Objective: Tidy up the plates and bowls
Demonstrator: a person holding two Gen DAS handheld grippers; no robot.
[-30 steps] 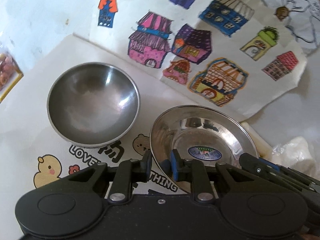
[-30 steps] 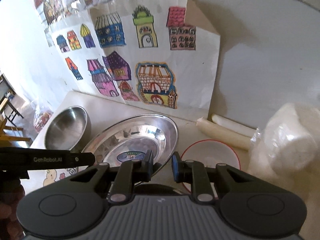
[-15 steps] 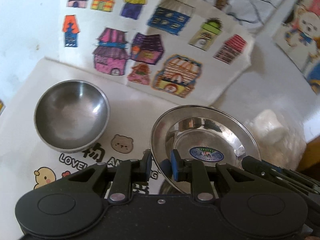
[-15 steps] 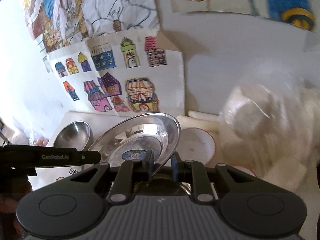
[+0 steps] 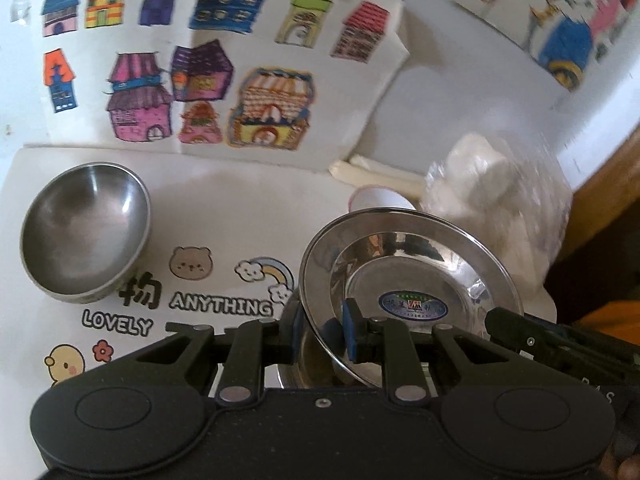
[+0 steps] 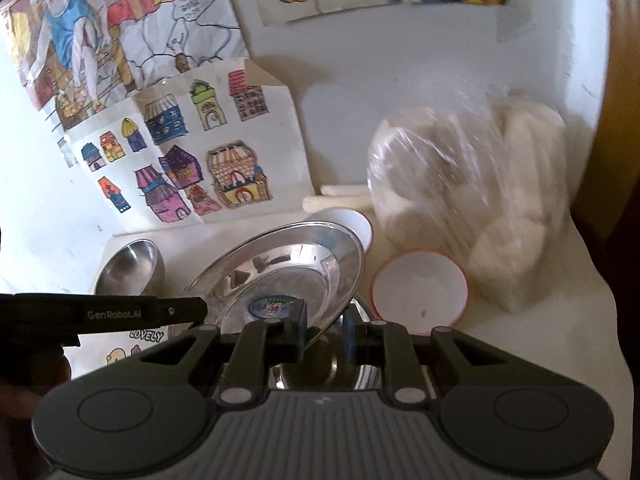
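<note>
A shiny steel plate [image 5: 408, 276] with a blue sticker in its middle is tilted above the mat, held from both sides. My left gripper [image 5: 322, 334] is shut on its near-left rim. My right gripper [image 6: 324, 332] is shut on the plate [image 6: 288, 276] at its right rim. Another steel dish [image 6: 320, 368] shows dimly underneath, mostly hidden. A steel bowl [image 5: 84, 232] rests empty on the mat at the left. Two white bowls with red rims sit to the right, one [image 6: 420, 292] in plain view and one [image 6: 352, 220] partly behind the plate.
A clear plastic bag of white lumps [image 6: 472, 200] stands at the right, close to the white bowls. White sticks [image 5: 376, 176] lie against the wall. Coloured house drawings [image 5: 208, 96] hang on the wall behind. The cartoon mat [image 5: 224, 216] covers the table.
Both grippers have carried the plate to the right, away from the steel bowl. The white bowls and the plastic bag have come closer into view. The plate has tilted more.
</note>
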